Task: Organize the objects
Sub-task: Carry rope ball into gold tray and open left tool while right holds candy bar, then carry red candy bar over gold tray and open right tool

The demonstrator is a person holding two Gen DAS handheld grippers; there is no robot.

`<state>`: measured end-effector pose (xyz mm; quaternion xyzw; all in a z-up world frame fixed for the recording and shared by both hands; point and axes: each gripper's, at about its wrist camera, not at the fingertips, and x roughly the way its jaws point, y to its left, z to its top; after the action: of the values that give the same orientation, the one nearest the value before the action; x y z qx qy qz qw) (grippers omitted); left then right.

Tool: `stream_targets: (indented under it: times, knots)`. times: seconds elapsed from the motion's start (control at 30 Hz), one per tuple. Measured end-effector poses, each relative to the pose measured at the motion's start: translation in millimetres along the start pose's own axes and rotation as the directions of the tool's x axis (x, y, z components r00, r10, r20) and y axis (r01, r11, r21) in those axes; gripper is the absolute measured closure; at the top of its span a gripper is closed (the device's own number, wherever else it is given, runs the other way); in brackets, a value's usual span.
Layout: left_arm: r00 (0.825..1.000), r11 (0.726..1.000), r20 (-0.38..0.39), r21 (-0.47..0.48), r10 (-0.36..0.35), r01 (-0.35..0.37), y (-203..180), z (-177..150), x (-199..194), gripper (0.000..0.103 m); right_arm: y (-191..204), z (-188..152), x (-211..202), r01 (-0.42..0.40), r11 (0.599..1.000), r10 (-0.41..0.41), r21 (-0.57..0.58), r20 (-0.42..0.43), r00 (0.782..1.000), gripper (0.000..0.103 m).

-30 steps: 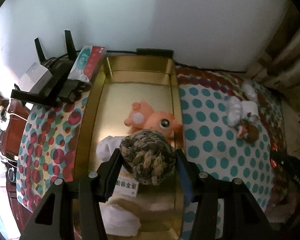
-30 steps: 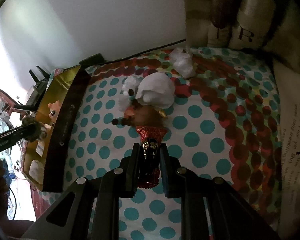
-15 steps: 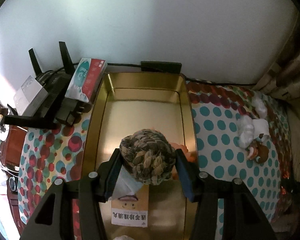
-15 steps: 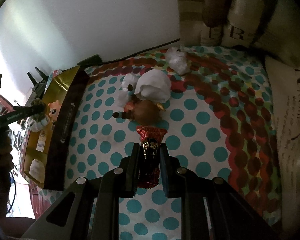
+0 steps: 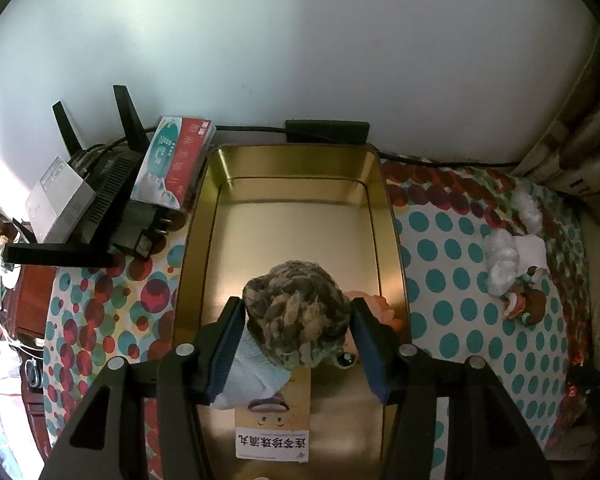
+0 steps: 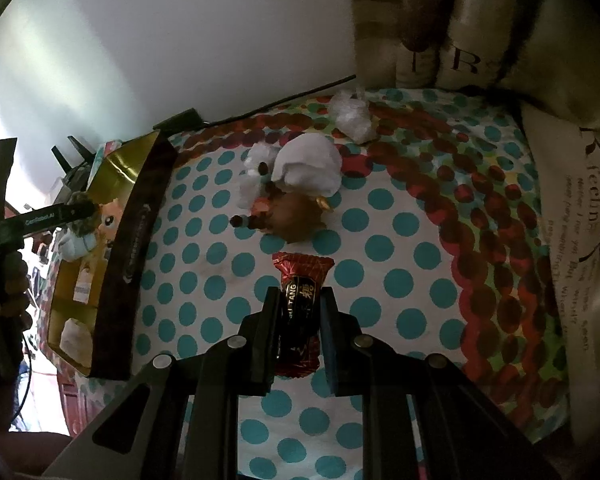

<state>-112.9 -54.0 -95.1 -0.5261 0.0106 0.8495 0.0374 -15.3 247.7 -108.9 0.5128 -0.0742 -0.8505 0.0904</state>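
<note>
My left gripper (image 5: pixel 298 336) is gripping the rope ball (image 5: pixel 296 314), now further along over the gold tin (image 5: pixel 392 220), probably ready to release. My right gripper (image 6: pixel 300 320) is clamping the red candy (image 6: pixel 302 300) above the dotted cloth (image 6: pixel 400 280).

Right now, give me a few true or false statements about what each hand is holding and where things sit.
1. The left gripper holds a rope ball over the gold tin. True.
2. The right gripper is empty. False: its jaws grip a red candy.
3. An orange toy lies in the tin. True.
4. The tablecloth is plain white. False: it has teal and red dots.
</note>
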Motion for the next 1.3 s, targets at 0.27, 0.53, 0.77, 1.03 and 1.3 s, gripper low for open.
stream_targets:
  times: [0.27, 0.53, 0.77, 1.03, 1.3]
  knots:
    - [0.999, 1.000, 0.024, 0.006, -0.021, 0.021, 3, 2, -16, 0.046, 10, -1, -1, -0.003, 1.000, 0.003, -0.016, 0.005, 1.000, 0.085]
    - [0.999, 1.000, 0.045, -0.014, -0.020, 0.021, 16, -3, -32, 0.045, 18, -2, 0, -0.013, 1.000, 0.013, -0.029, 0.004, 1.000, 0.085]
    - [0.998, 0.998, 0.059, -0.058, -0.022, 0.025, 34, -16, -51, 0.045, 33, -1, 2, -0.028, 0.997, 0.028, -0.067, 0.003, 1.000, 0.085]
    - [0.998, 0.993, 0.059, -0.116, -0.002, 0.009, 58, -37, -63, 0.045, 74, 4, 7, -0.090, 0.979, 0.088, -0.181, -0.018, 0.996, 0.085]
    - [0.998, 0.984, 0.047, -0.175, 0.029, -0.021, 89, -59, -71, 0.045, 140, 12, 14, -0.184, 0.920, 0.174, -0.346, -0.060, 0.983, 0.085]
